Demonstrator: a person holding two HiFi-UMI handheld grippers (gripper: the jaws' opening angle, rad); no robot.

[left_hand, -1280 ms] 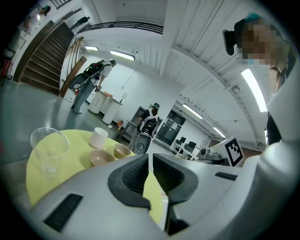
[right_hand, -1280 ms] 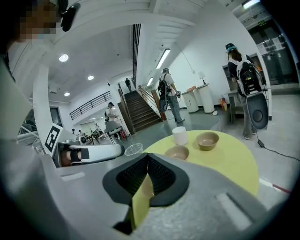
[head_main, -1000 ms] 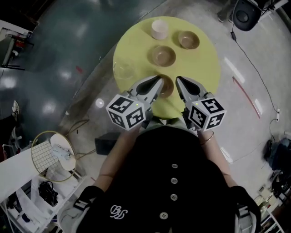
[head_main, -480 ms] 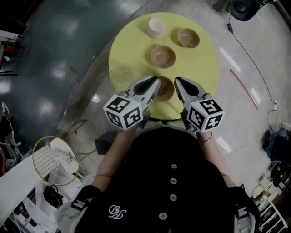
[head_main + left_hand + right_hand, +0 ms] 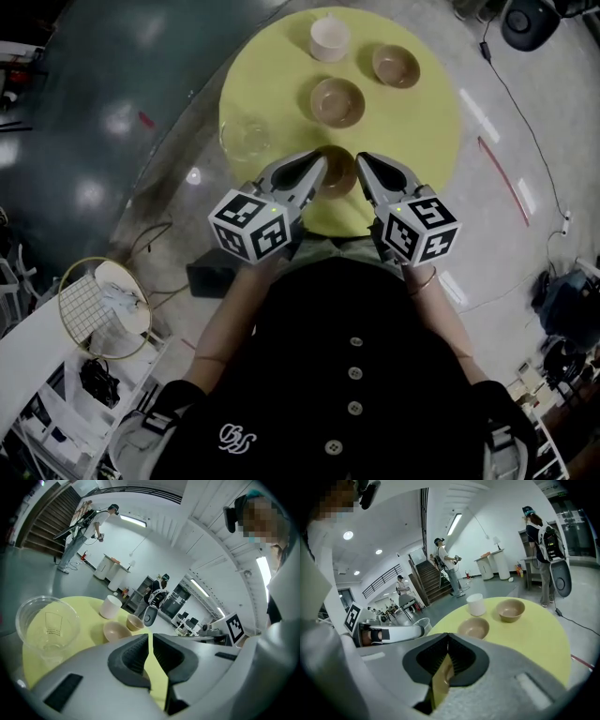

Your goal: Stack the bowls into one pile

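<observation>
Three brown bowls sit apart on the round yellow table (image 5: pixel 422 141): a far one (image 5: pixel 396 66), a middle one (image 5: pixel 337 102) and a near one (image 5: pixel 339 172). The near bowl is partly hidden between my two grippers. My left gripper (image 5: pixel 316 168) hovers at its left rim, and my right gripper (image 5: pixel 363 166) at its right rim. Both are shut and hold nothing. The left gripper view shows the middle bowl (image 5: pixel 117 631) and far bowl (image 5: pixel 135 622) beyond the left gripper (image 5: pixel 150 641). In the right gripper view the same bowls (image 5: pixel 474 628) (image 5: pixel 510 610) lie ahead of the right gripper (image 5: pixel 448 638).
A white cup (image 5: pixel 329 37) stands at the table's far edge. A clear plastic bowl (image 5: pixel 245 138) sits at the left edge, just ahead of my left gripper. Several people stand in the hall beyond. A cable (image 5: pixel 511 103) runs over the floor at the right.
Both grippers have edged forward over the table's near edge, and the head view has shifted a little. The jaws and the bowls have not changed.
</observation>
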